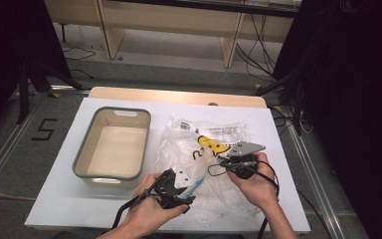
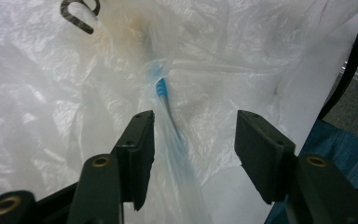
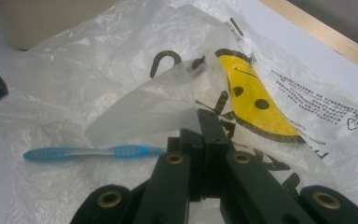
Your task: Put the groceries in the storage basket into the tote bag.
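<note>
A blue, clear-handled toothbrush [image 3: 91, 152] lies half inside a crinkled clear plastic bag [image 1: 199, 149] at the table's centre, at 3 o'clock from a grey bin [image 1: 112, 147]. Left gripper [image 2: 193, 140]: jaws spread, straddling the handle. Right gripper [image 3: 207, 135]: jaws pinching the bag's edge.

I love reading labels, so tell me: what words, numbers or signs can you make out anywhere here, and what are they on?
"5": black tape figure on the floor left of the table.
Yellow smiley face, a picture with no words: on the clear plastic bag.
Recycling triangle: on the bag, its inner mark too small to read.
Barcode label and lines of fine print: on the bag, too small to read.
Large black letters: on the bag, crumpled, unreadable.
</note>
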### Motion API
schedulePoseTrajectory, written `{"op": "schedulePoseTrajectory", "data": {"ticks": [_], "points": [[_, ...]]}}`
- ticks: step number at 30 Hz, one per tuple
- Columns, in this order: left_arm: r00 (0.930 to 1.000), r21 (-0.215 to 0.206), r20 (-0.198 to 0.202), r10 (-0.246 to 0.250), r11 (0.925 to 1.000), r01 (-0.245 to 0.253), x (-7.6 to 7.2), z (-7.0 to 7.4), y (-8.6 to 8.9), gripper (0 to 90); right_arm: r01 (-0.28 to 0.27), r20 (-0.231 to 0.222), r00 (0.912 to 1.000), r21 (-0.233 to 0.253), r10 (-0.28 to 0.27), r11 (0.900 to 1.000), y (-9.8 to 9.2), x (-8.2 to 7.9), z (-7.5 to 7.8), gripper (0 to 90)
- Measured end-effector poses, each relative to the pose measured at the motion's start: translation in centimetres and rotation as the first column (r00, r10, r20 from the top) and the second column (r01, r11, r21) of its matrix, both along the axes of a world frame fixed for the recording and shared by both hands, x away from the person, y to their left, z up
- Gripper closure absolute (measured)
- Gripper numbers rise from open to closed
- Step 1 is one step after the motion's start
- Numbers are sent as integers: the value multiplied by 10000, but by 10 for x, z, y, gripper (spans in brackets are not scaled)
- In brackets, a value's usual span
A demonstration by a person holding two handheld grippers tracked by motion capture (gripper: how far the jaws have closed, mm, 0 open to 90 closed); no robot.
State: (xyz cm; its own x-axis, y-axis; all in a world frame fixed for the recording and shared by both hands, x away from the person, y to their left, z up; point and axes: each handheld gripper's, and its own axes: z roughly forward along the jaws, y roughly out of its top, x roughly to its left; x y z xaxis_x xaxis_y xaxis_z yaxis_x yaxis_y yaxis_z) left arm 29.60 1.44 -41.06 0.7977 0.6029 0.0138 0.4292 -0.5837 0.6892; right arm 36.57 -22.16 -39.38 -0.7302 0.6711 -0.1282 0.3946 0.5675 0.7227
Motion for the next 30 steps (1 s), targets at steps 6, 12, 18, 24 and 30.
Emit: {"op": "schedulePoseTrajectory", "data": {"ticks": [6, 12, 18, 24, 30], "points": [[9986, 456, 519, -26, 9990, 2, -7, -4, 15, 390, 12, -10, 10000, 0, -12, 10000, 1, 0, 0, 900], [9992, 855, 400, -51, 9963, 16, -4, -19, 20, 339, 28, -47, 10000, -2, -28, 10000, 1, 0, 0, 900], [9981, 937, 487, -367, 9951, 320, -5, -23, 21, 328, 60, -34, 10000, 52, -60, 10000, 0, -1, 2, 900], [9973, 1081, 668, -294, 9939, 221, -6, -23, 24, 319, 42, -46, 10000, 11, -42, 10000, 0, -1, 2, 900], [9980, 1327, 592, -201, 9911, 121, -5, -28, 29, 323, 65, -49, 10000, 53, -65, 10000, -1, -1, 2, 900]]}}
